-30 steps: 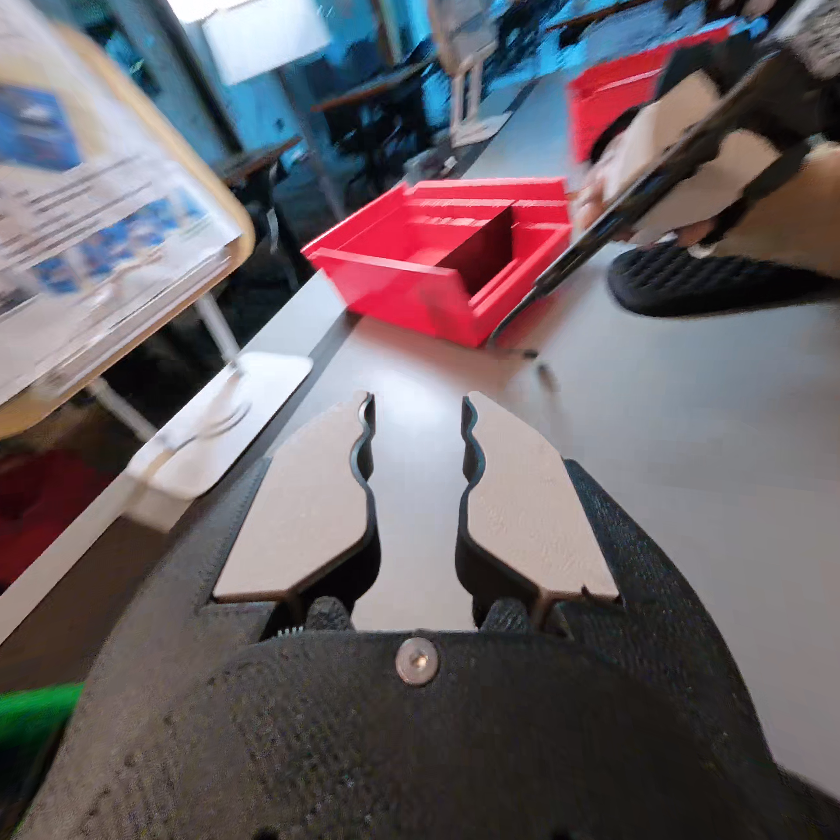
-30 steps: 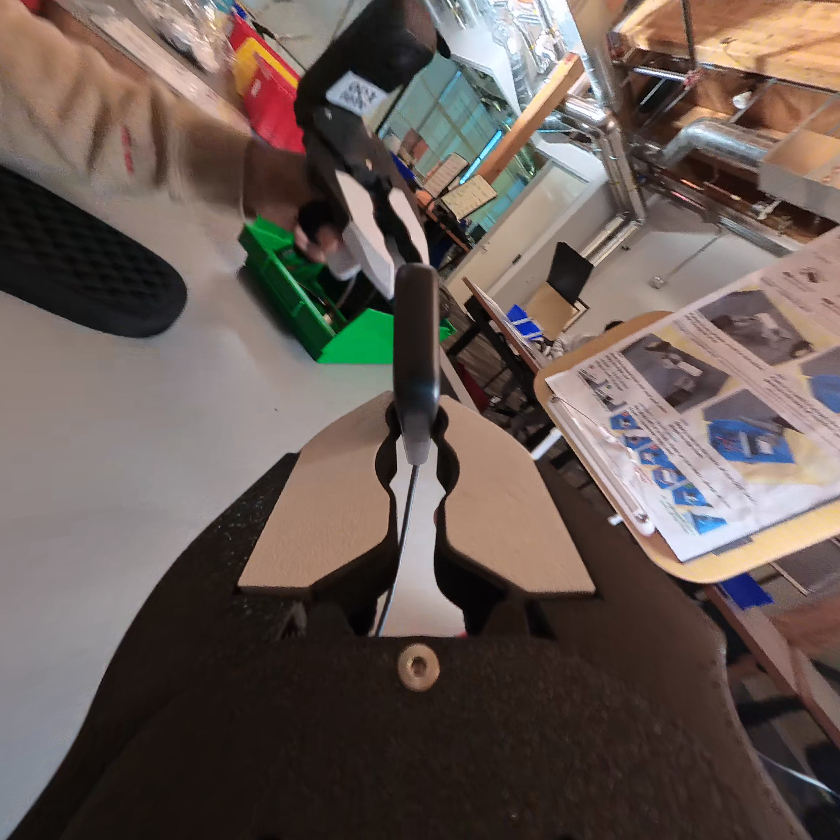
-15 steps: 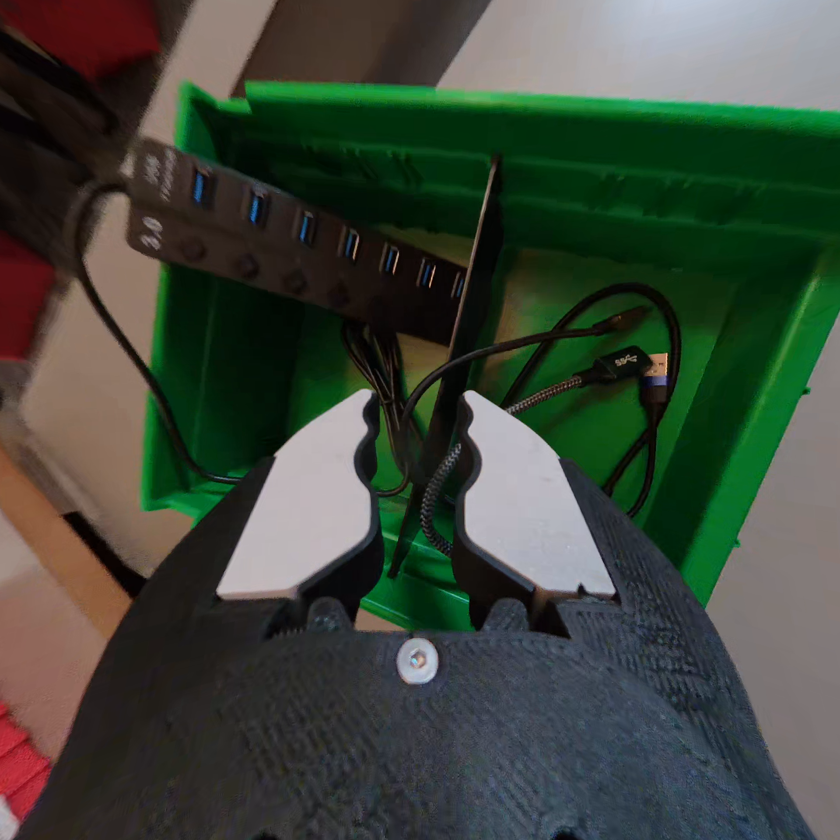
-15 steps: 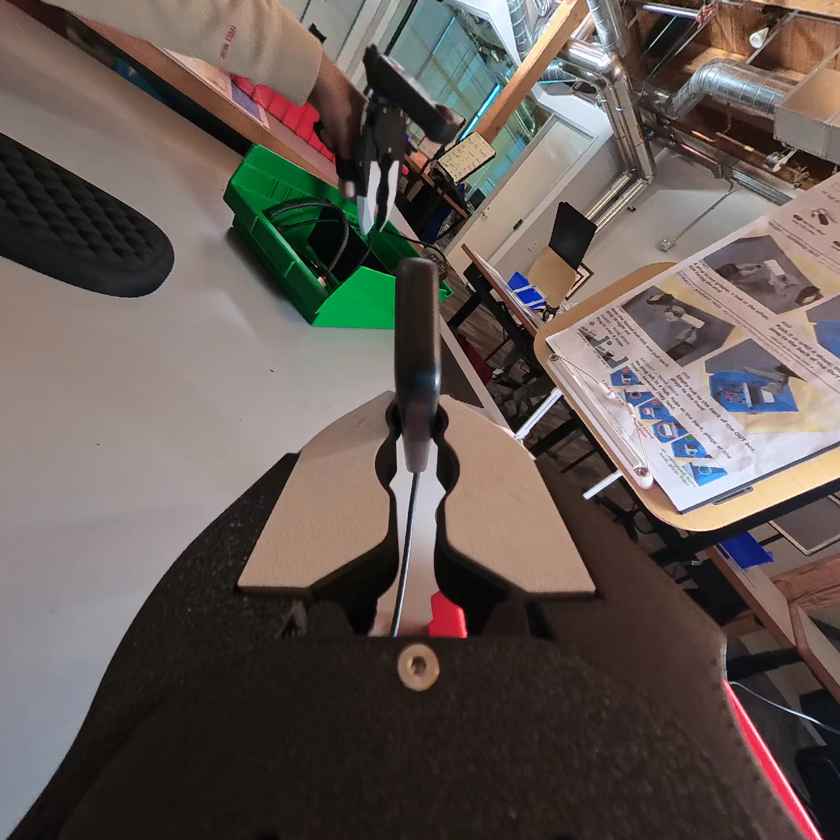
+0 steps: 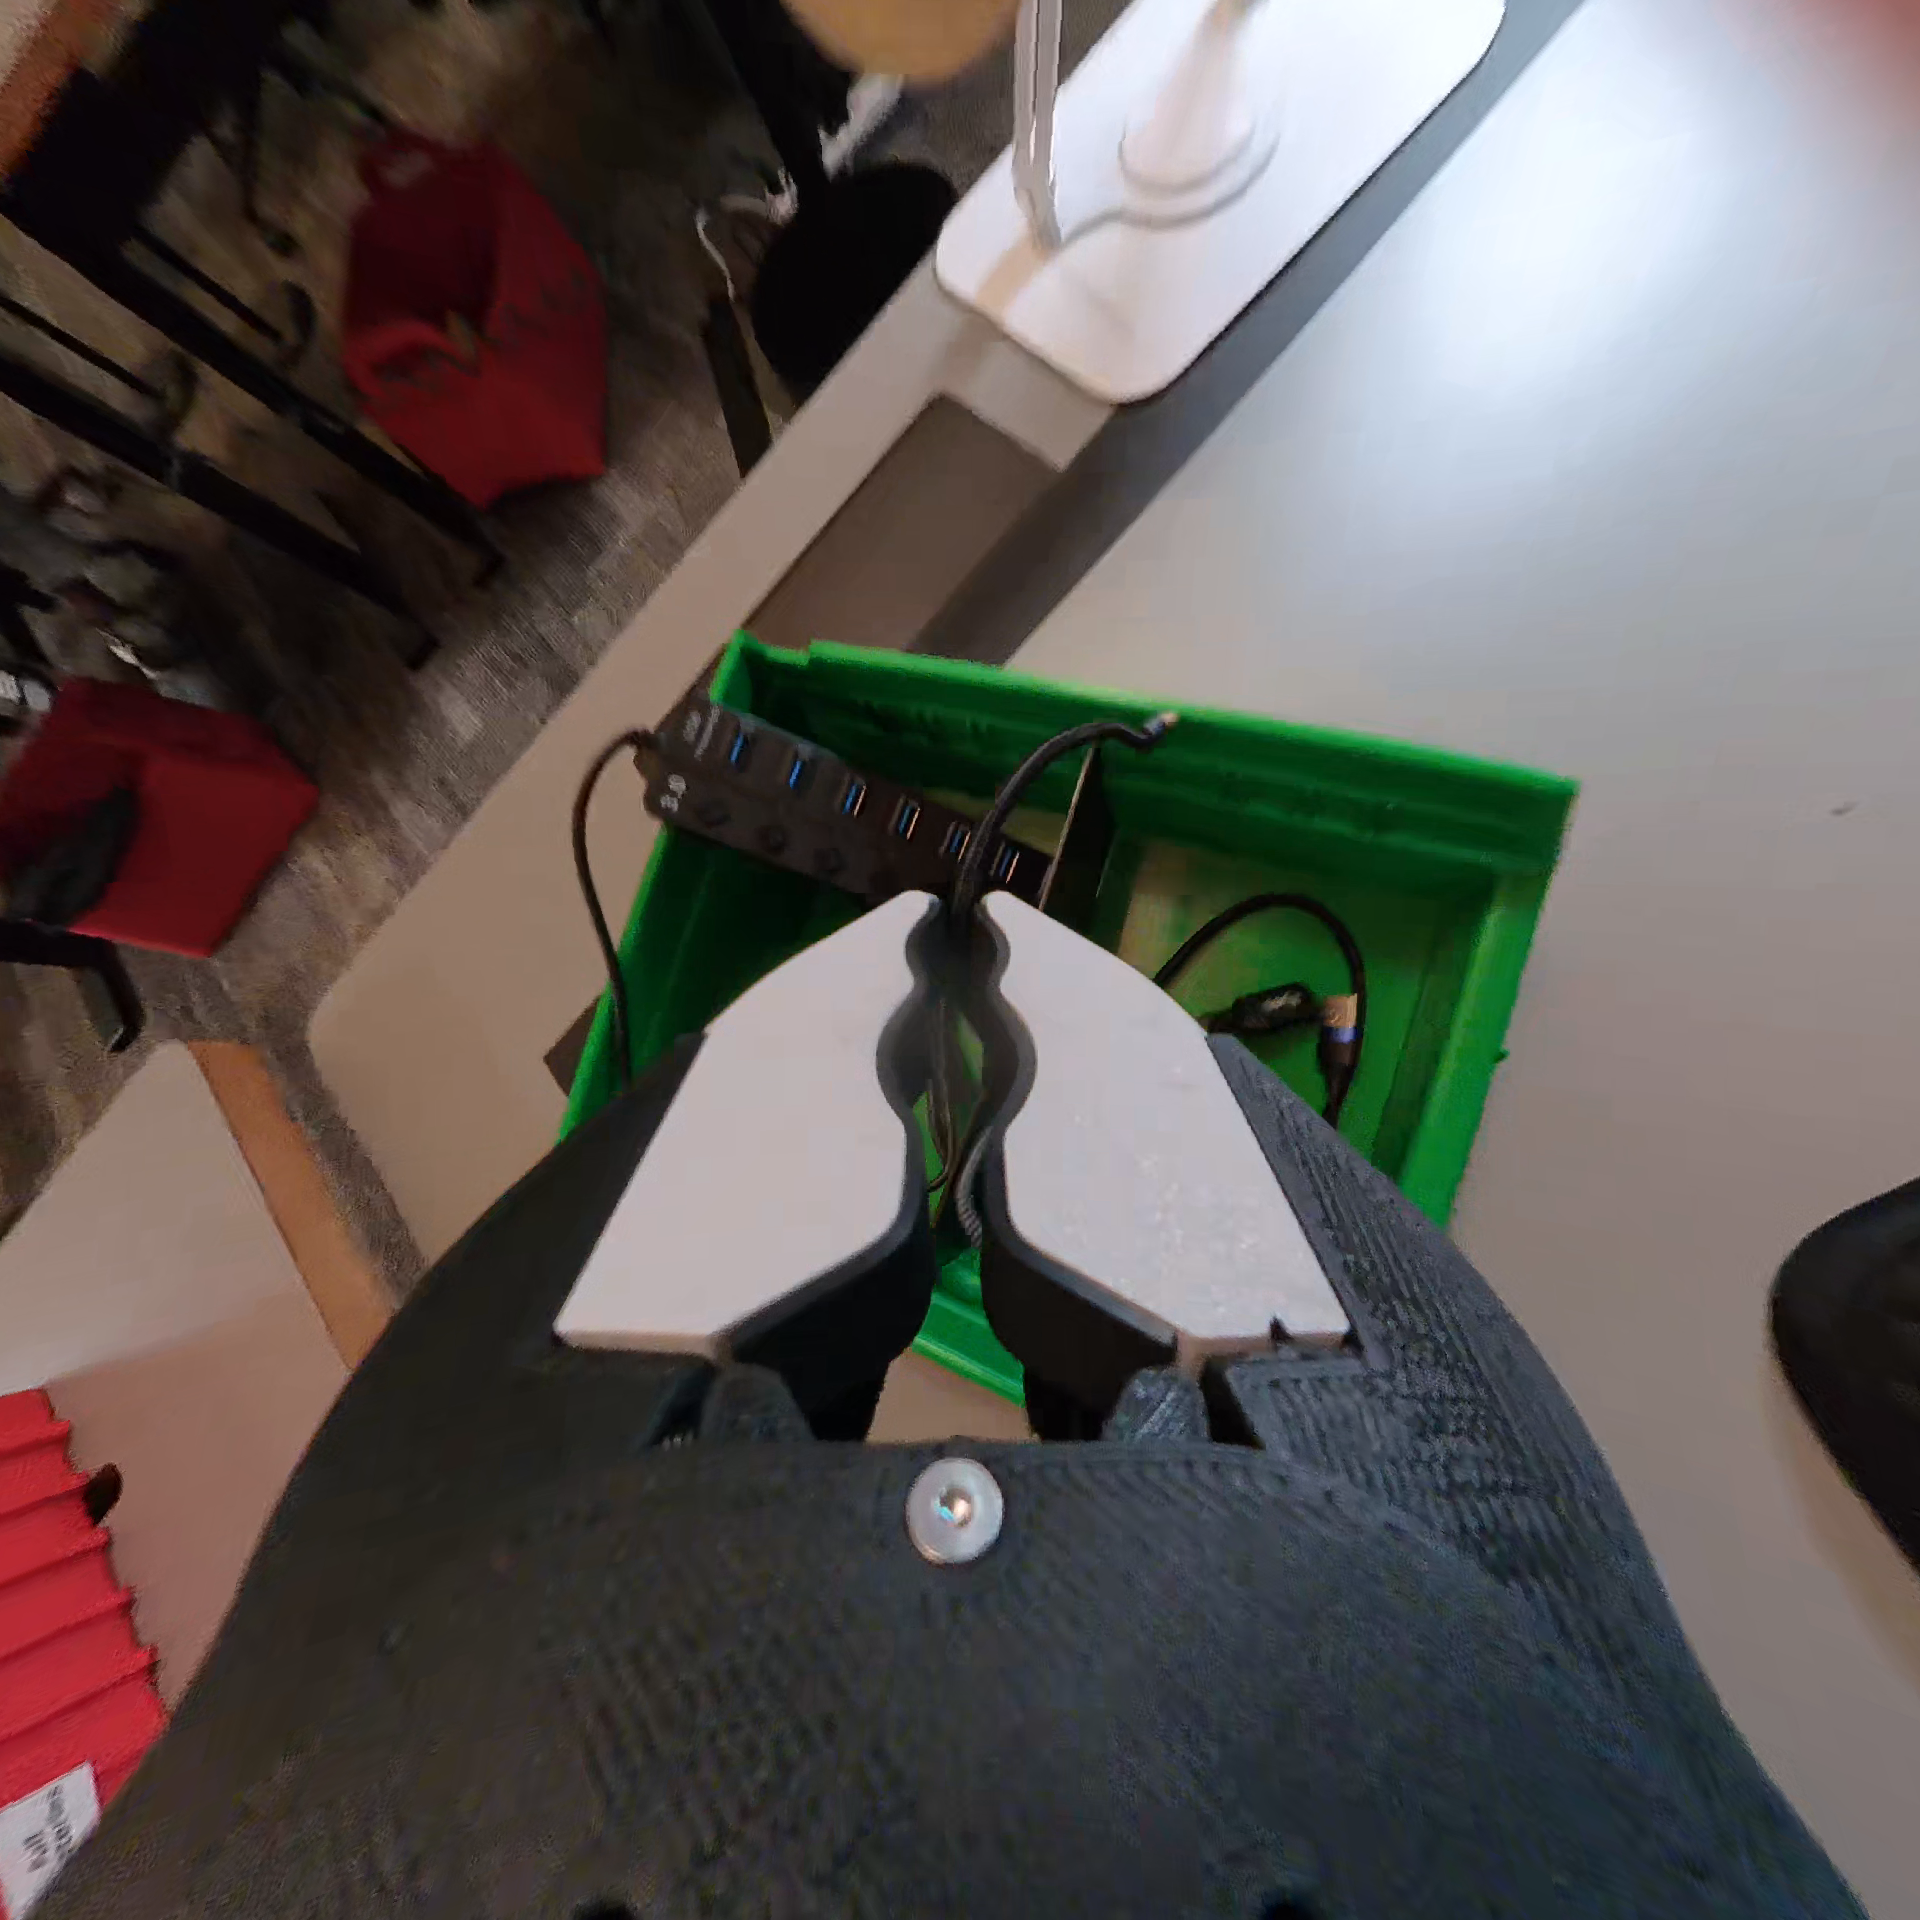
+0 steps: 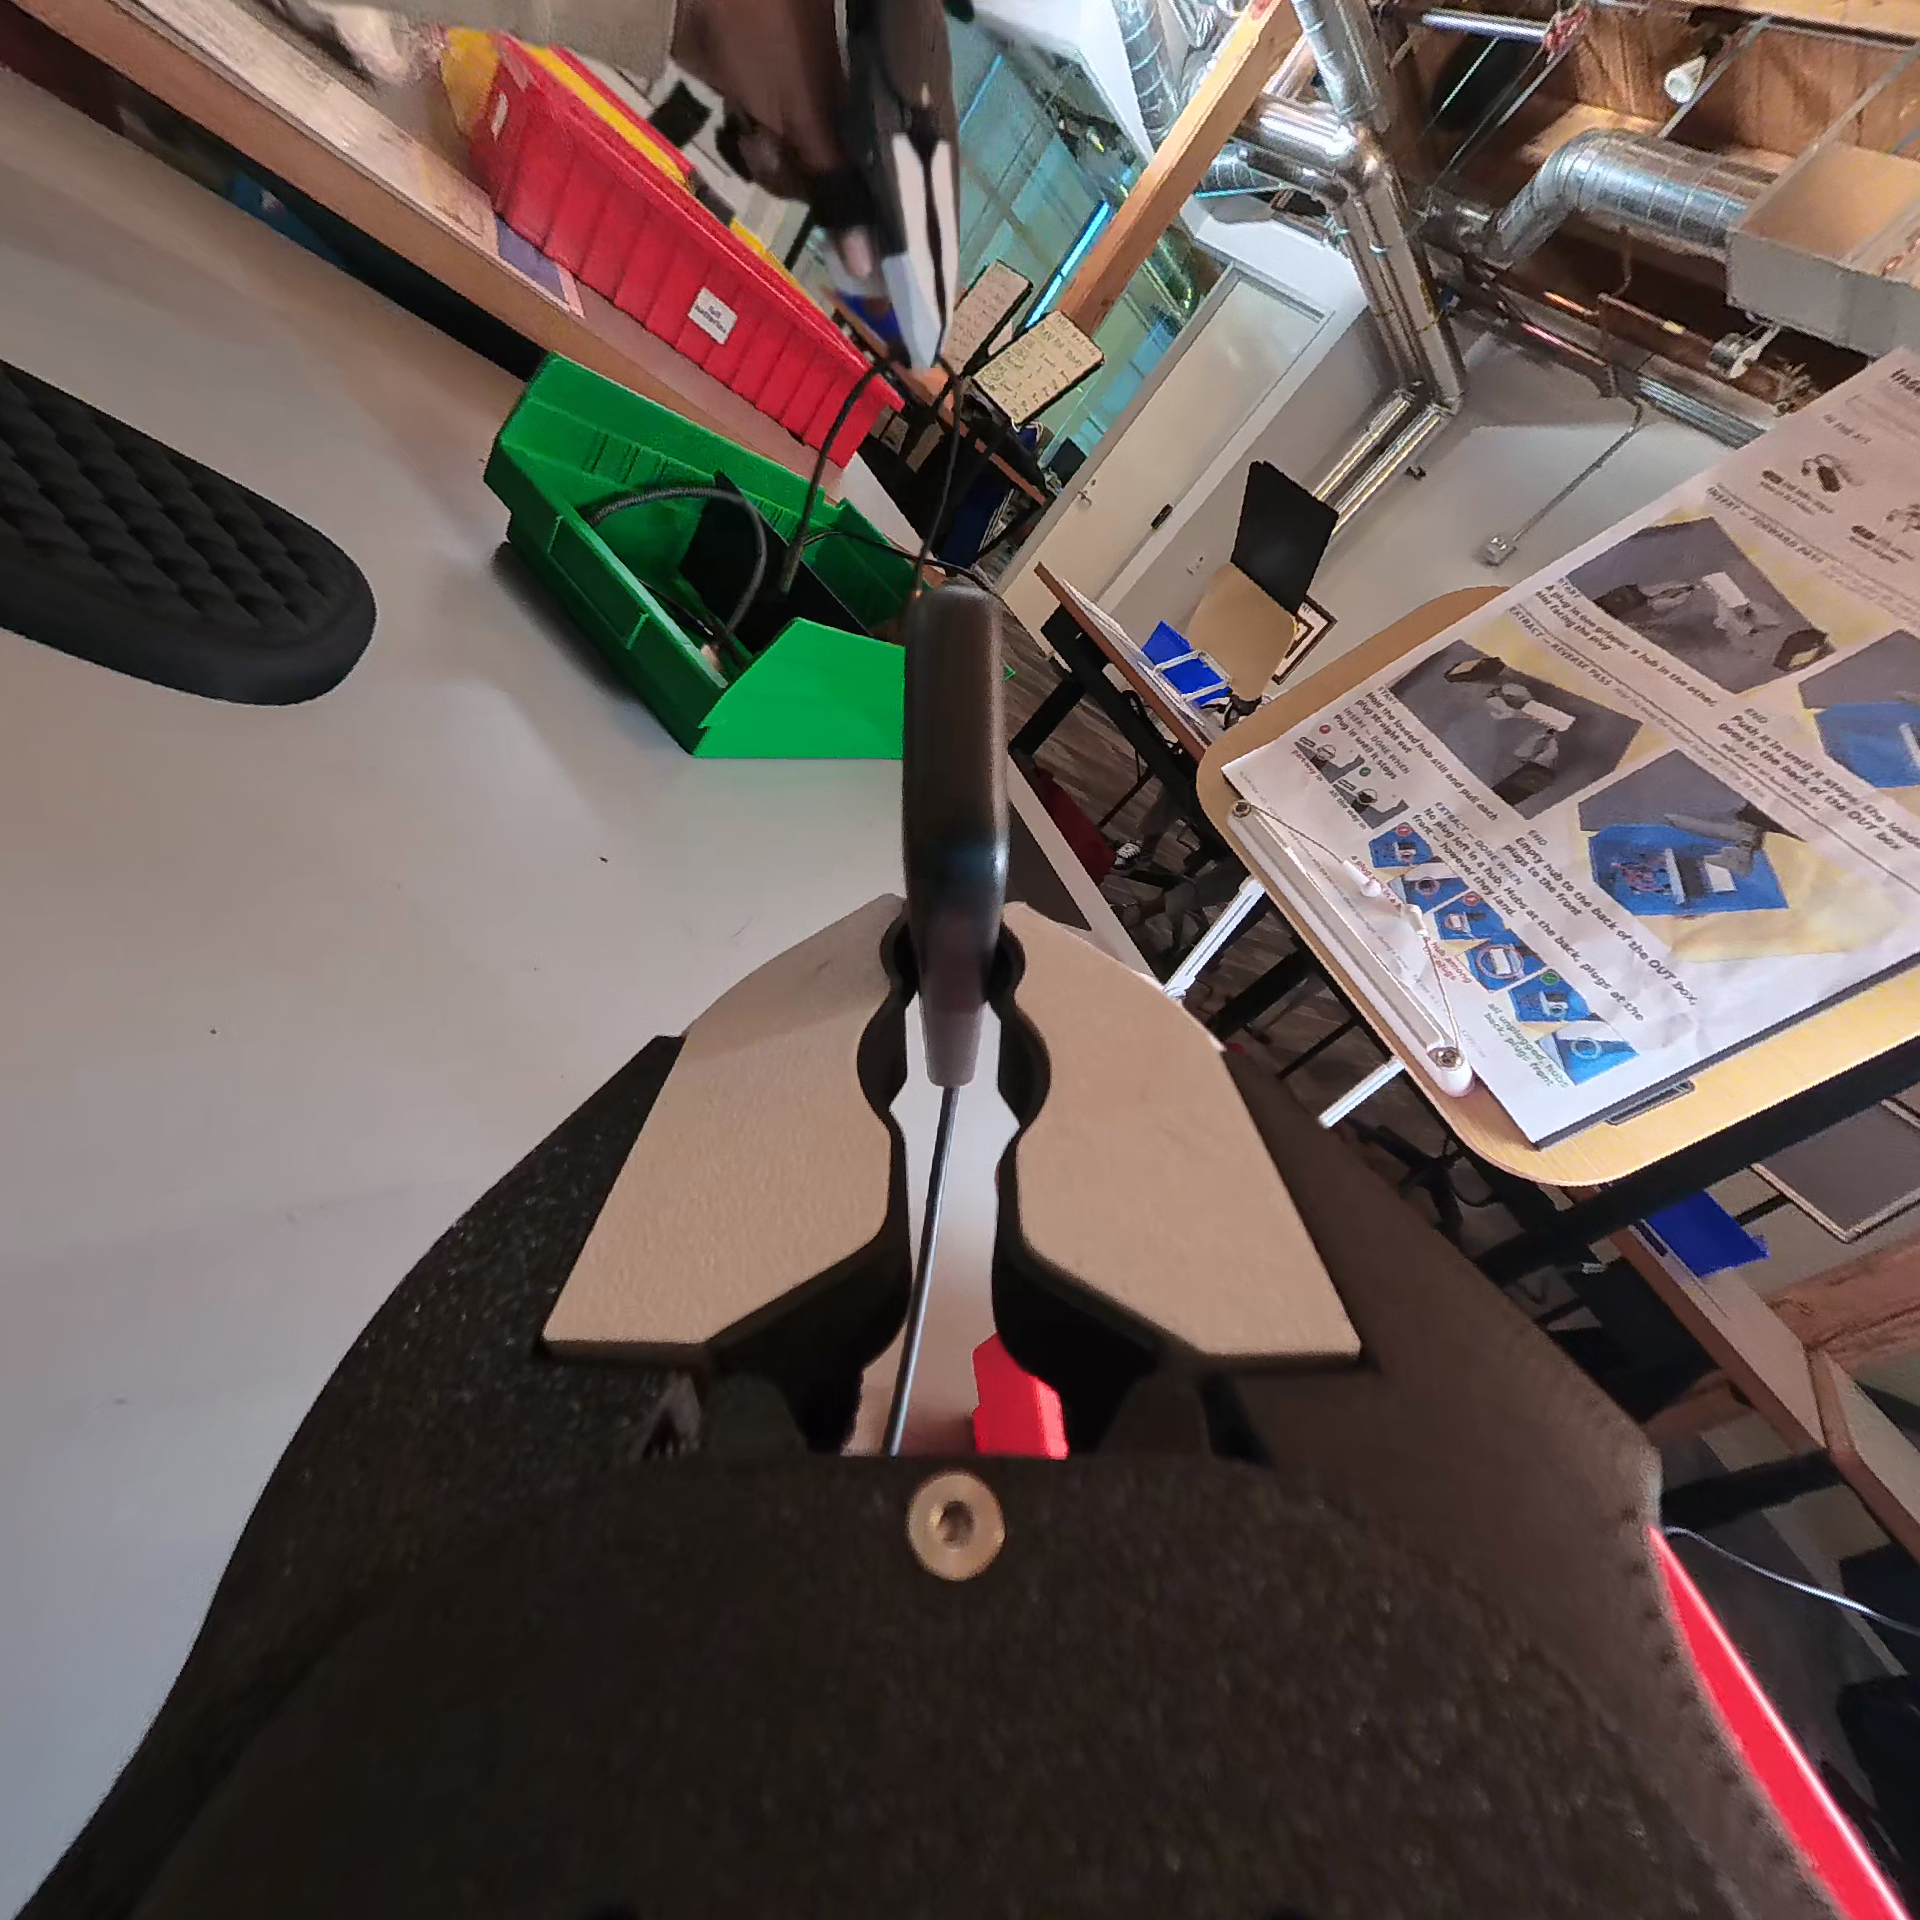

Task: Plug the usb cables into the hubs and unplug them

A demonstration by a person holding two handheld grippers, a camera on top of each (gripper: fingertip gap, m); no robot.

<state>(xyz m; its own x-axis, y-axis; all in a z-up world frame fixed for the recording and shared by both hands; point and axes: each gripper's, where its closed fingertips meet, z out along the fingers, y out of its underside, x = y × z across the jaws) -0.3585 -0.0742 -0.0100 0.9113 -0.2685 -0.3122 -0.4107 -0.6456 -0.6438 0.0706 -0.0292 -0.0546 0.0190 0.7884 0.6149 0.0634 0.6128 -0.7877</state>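
In the left wrist view my left gripper is shut on a thin black USB cable and holds it above the green bin. The cable's free plug end arcs up to the right. A black hub with blue ports leans in the bin, and another cable with a plug lies on the bin floor. In the right wrist view my right gripper is shut on a slim black hub, seen edge-on, its thin lead running back between the fingers. The left gripper shows blurred above the green bin.
A black textured mat lies on the grey table, also in the left wrist view. A white stand base sits at the table edge. A clipboard with an instruction sheet stands right. Red bins sit behind the green bin.
My left gripper swung to the green bin, shut on a black cable there and rose with it. My right gripper kept its grip on the hub and barely moved.
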